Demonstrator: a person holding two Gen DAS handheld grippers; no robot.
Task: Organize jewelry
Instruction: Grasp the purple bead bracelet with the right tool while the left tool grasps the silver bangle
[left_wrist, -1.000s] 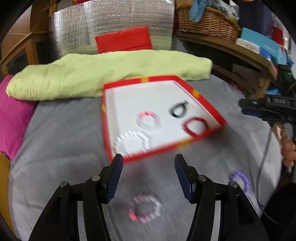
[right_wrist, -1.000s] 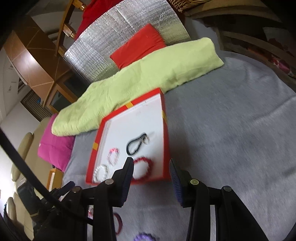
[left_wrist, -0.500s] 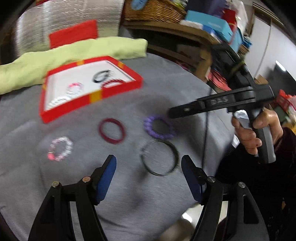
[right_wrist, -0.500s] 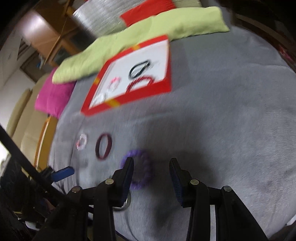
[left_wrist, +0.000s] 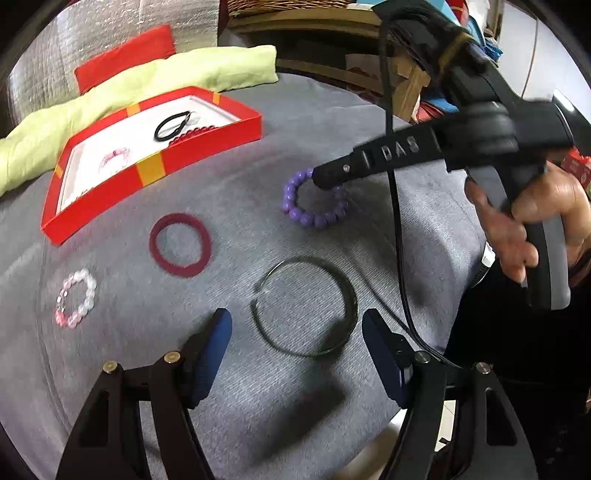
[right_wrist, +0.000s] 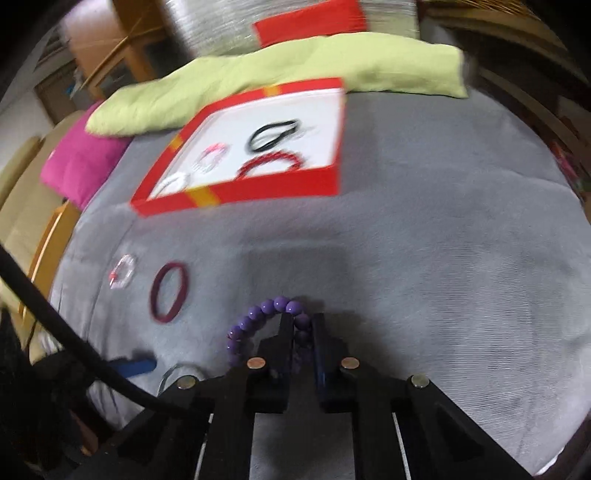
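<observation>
We see right gripper (right_wrist: 300, 325) clamped on purple bead bracelet (left_wrist: 314, 197), pads pinching beads on its right side, bracelet lying on grey cloth-covered bed (left_wrist: 369, 258) near right edge; left gripper (left_wrist: 297, 332) spread wide, gripping nothing, thin dark metal bangle (left_wrist: 304, 306) flat on cloth between its fingertips, untouched; maroon elastic hair band (left_wrist: 181, 249) and pink-white bead bracelet (left_wrist: 75, 297) lie toward left edge; red cardboard tray with white floor (left_wrist: 207, 147) sits toward far edge, holding black hair tie (left_wrist: 171, 125), red bead bracelet (right_wrist: 271, 164), two pale bracelets.
</observation>
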